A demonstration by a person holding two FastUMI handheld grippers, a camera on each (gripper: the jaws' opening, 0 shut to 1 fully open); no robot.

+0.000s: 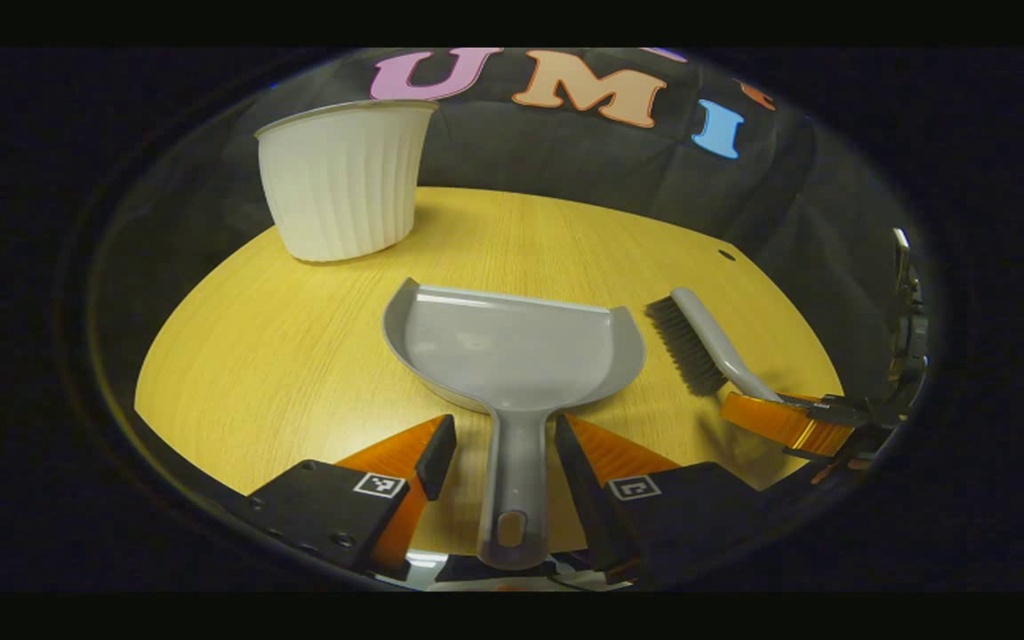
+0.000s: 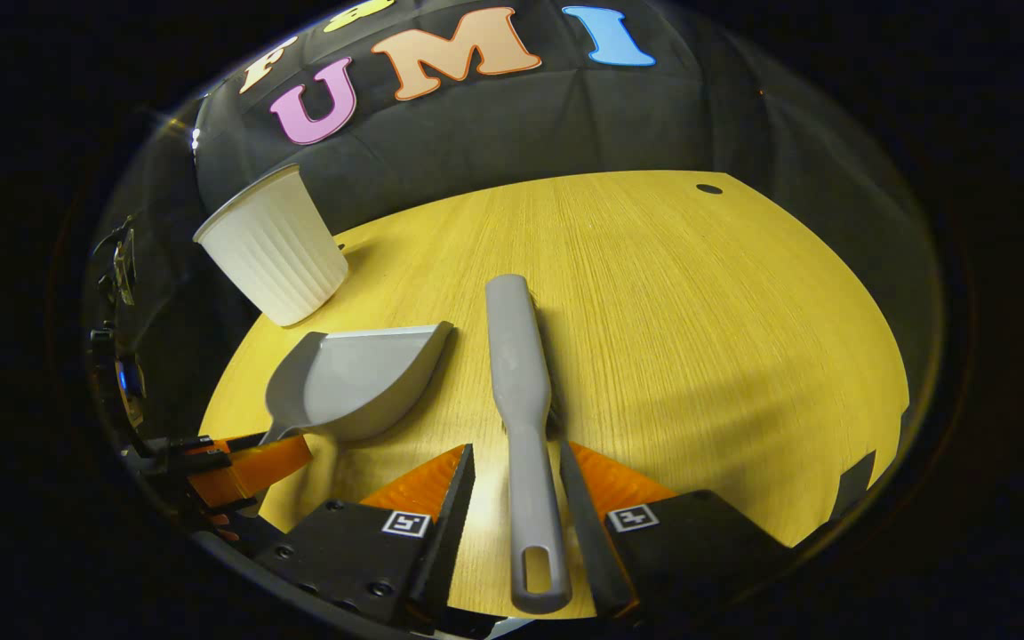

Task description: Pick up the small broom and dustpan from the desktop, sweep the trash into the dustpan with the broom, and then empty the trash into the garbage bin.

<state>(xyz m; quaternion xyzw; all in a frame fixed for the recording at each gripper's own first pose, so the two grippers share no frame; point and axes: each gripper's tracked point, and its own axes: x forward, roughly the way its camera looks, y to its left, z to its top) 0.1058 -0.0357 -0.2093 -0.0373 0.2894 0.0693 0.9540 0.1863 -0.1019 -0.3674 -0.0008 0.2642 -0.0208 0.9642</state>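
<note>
A wooden desktop with a pale yellow, fine straight grain is seen in both views, its far edge curved by the lens. A small dark round hole is set near its far edge. Behind it, the booth's wall is formed by black cloth, creased in soft folds. The wood is lit warmly from above, and soft shadows are cast across its surface.

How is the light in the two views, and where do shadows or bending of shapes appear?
Left gripper view: warm, dim light; the dustpan is sharp, the desktop edge bows from fisheye distortion. Right gripper view: a soft shadow crosses the desktop at right; the broom is sharp between the right tongs.
</note>
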